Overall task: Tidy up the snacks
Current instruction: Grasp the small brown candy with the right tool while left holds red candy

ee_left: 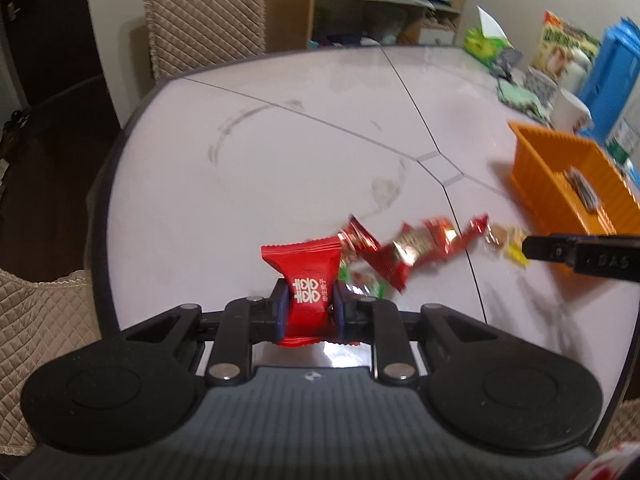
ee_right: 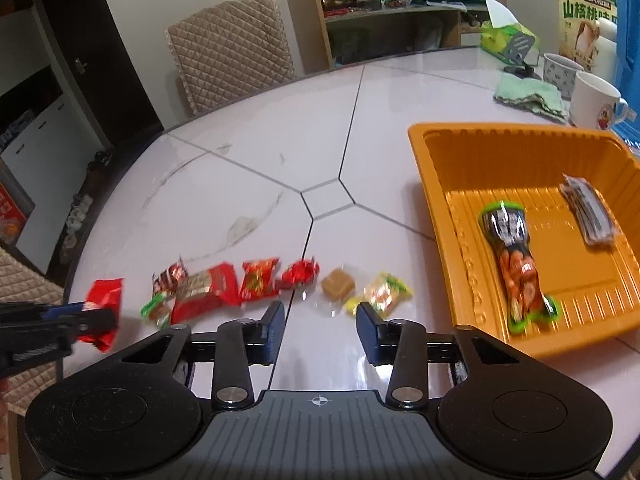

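On the pale worktop (ee_right: 248, 152), near edge: left claw (ee_left: 309, 299) clamped on a red candy packet (ee_left: 306, 280), pinched across its middle, white double-character print facing the camera, crimped ends flaring above and below the pads. Packet looks held clear of the surface; can't be certain.

Right claw (ee_right: 320, 326) spread wide, empty, poised over the loose row: brown wrapped sweet (ee_right: 338, 286) and yellow-green sweet (ee_right: 386, 294) just ahead of it, red wrappers (ee_right: 224, 286) further left, some overlapping.

Orange tray (ee_right: 436, 160) to the right, well apart from the row. Inside: long green-ended sausage snack (ee_right: 518, 264) and a grey packet (ee_right: 588, 216), lying apart.

Step in hand, as judged: carrying the red packet over to the tray. Next move calls for a sweep rightward across the row, clearing the tray wall, then release. Right claw looks lined up for the brown or yellow sweet; small, flat, slippery wrappers, so a low, square pinch.
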### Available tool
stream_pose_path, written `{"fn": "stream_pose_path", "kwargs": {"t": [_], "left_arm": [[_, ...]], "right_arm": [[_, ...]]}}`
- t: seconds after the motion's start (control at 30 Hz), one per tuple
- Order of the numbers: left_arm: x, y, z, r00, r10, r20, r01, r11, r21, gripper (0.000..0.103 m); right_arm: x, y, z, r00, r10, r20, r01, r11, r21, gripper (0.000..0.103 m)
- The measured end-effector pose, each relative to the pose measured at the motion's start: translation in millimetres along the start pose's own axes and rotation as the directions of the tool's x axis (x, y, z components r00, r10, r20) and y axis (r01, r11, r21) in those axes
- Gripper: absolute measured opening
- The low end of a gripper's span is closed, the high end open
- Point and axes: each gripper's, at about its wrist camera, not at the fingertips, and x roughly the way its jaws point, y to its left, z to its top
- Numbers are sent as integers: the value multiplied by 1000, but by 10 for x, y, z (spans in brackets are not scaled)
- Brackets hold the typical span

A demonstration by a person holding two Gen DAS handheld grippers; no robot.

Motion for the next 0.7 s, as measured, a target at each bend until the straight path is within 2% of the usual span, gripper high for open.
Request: {"fn": "stream_pose_path", "kwargs": {"t": [0.27, 0.47, 0.7], "left_arm": [[-18, 131, 116, 1000, 18, 20, -18, 999, -36, 20], [-2, 170, 108, 1000, 24, 11, -23, 999, -46, 20], [22, 191, 97, 999, 30, 9, -30, 998, -52, 20]], "right_arm": [[288, -27, 156, 999, -31, -33, 31, 999, 13, 25], [435, -94, 202, 997, -48, -63, 52, 996, 70, 24], [583, -56, 253, 995, -77, -67, 82, 994, 68, 24]]}}
